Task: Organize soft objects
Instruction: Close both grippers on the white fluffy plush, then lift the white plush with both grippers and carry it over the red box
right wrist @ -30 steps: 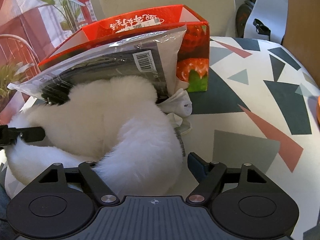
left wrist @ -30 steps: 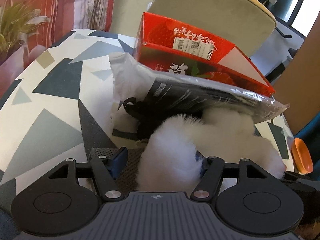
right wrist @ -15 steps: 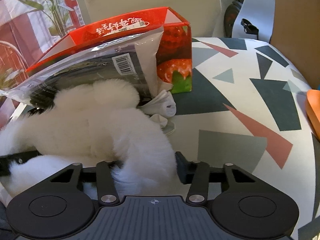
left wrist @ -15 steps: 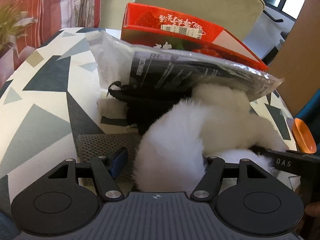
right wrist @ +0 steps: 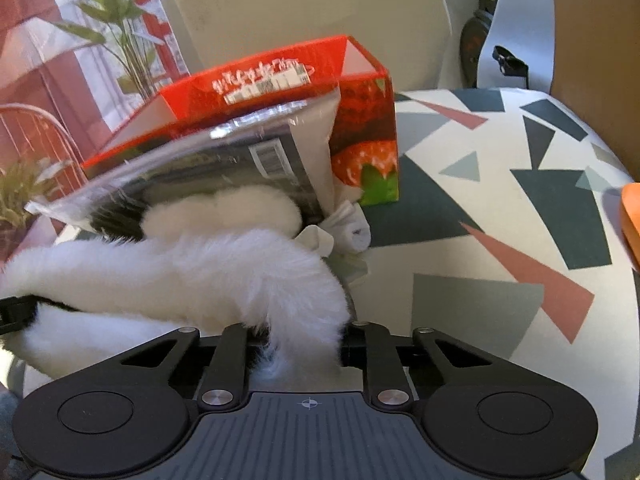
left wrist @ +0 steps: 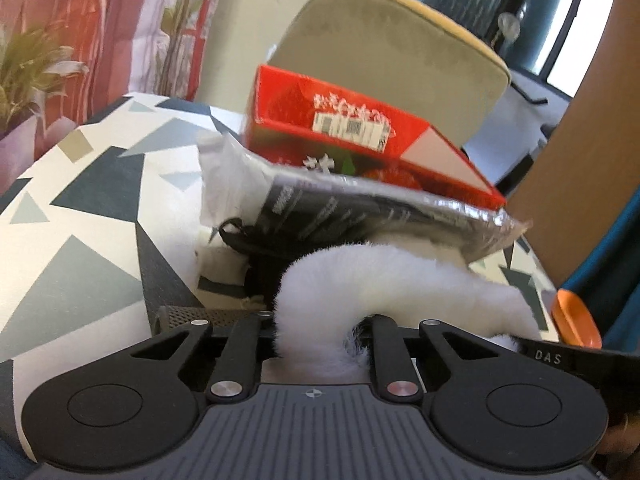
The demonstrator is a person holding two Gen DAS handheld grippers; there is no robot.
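A white fluffy fur piece (left wrist: 400, 280) lies on the patterned table in front of a red strawberry box (left wrist: 360, 140). My left gripper (left wrist: 316, 332) is shut on one end of the fur. My right gripper (right wrist: 304, 332) is shut on the other end (right wrist: 224, 272). A clear plastic bag with black contents (left wrist: 360, 212) leans on the box above the fur, also in the right wrist view (right wrist: 224, 164). The red box (right wrist: 320, 92) shows there too. The fingertips are hidden in the fur.
White rolled socks (right wrist: 352, 228) lie beside the bag. A grey mesh item (left wrist: 188, 314) and a black strap (left wrist: 240, 236) lie at the left. An orange object (left wrist: 576, 320) sits at the table's right edge. A beige chair (left wrist: 392, 52) stands behind the table.
Both grippers have closed on the fur, one at each end, and the views have risen a little, the fur lifting with them.
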